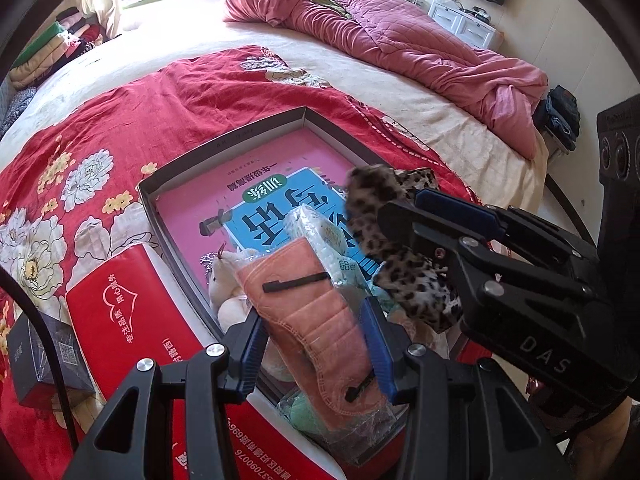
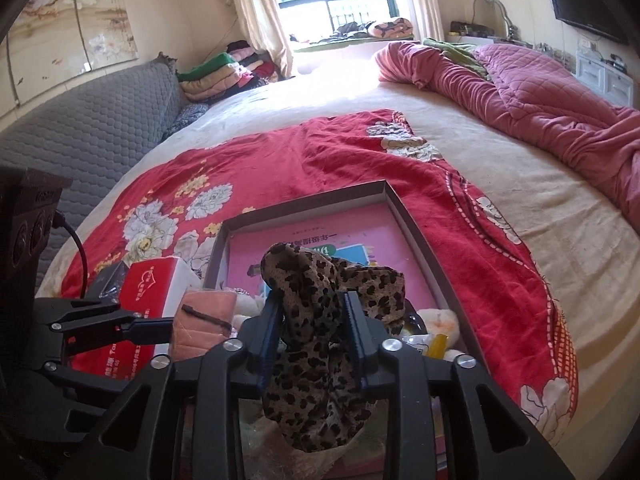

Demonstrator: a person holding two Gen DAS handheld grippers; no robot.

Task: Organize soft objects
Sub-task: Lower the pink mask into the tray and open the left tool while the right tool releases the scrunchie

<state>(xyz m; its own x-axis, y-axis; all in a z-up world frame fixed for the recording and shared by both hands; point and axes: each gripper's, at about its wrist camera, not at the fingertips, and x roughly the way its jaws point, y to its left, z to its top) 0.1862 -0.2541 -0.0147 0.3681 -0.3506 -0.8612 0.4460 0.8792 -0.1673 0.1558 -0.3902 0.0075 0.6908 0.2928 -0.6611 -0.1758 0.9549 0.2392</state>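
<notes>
Left gripper (image 1: 316, 344) clamped a wrapped pink mask (image 1: 316, 320) over the box's (image 1: 224, 148) near edge. Right gripper (image 2: 314, 336) stood narrowly parted around leopard-print cloth (image 2: 320, 344), just right of the mask; whether its pads pressed was unclear.

My left gripper (image 1: 316, 344) has blue pads around a salmon-pink quilted pouch (image 1: 316, 320); my right gripper (image 2: 314, 336) frames a leopard-print cloth (image 2: 320, 320). Both hang over the grey box (image 1: 224, 148) lined with a pink-and-blue book (image 1: 260, 200). Left of the box sits a red tissue pack (image 1: 132, 312), all on a red floral spread (image 1: 100, 120).

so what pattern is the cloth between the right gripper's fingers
Leopard print, tan with dark spots; clearest in the right wrist view.
</notes>
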